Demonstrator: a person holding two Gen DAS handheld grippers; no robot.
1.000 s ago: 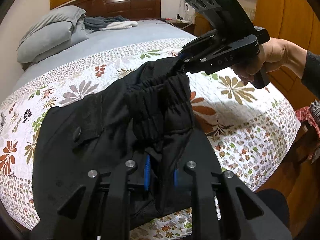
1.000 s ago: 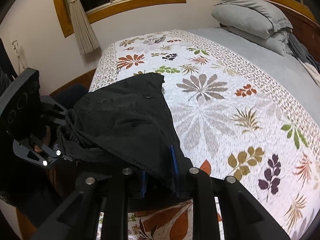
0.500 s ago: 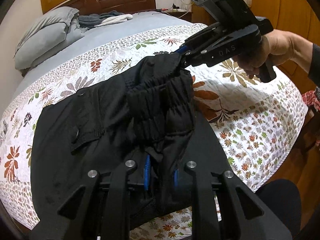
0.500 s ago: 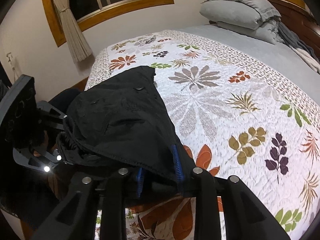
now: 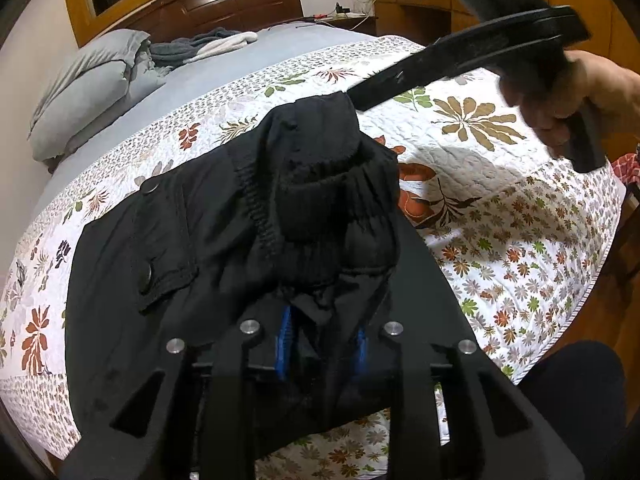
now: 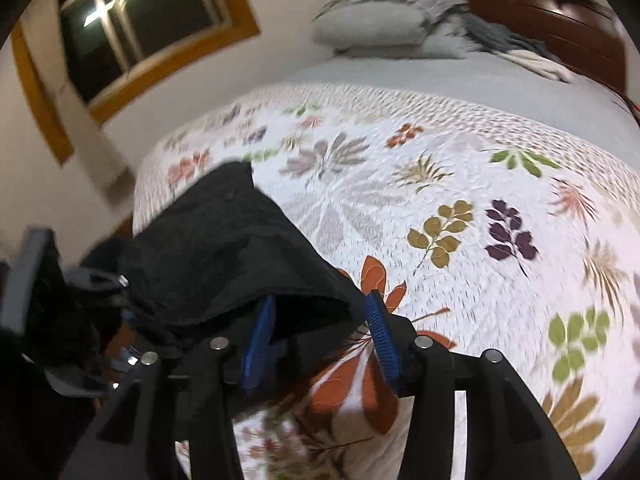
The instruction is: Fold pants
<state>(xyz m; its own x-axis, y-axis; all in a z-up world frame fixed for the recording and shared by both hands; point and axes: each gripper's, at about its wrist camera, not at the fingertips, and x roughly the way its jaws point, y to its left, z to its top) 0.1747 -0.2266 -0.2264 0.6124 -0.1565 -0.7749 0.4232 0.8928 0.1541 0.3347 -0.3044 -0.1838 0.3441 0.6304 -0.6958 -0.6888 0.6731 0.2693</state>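
1. Bedroom setting: a bed carries a white floral quilt (image 5: 500, 208) over a grey sheet, with a dark wooden headboard (image 5: 224, 4) at the far end and a wood-framed window (image 6: 132, 36) in the wall seen from the right wrist view.
2. Grey pillows (image 5: 92, 84) lie stacked near the headboard, with a small heap of grey and white clothes (image 5: 200, 46) beside them.
3. Black pants (image 5: 192, 248) lie bunched on the near part of the quilt, their elastic waistband (image 5: 328, 200) gathered into a raised hump just ahead of the left fingers.
4. A buttoned pocket flap (image 5: 168, 276) shows on the pants to the left of those fingers.
5. The left gripper (image 5: 322, 344) has black cloth hanging between its blue-padded fingers (image 5: 285, 340); its jaws are easing apart, and the fabric sits slack between them rather than pinched.
6. The right gripper (image 6: 320, 340) is opening too: a clear gap stands between its blue fingers (image 6: 260, 340), with a fold of the pants draped against the left finger and the right finger bare over the quilt.
7. In the left wrist view the right gripper appears blurred beyond the waistband hump, its tip just beside the cloth, held by a person's hand (image 5: 576, 96).
8. A dark-clothed knee (image 5: 572, 388) shows off the bed's edge, right of the left fingers.
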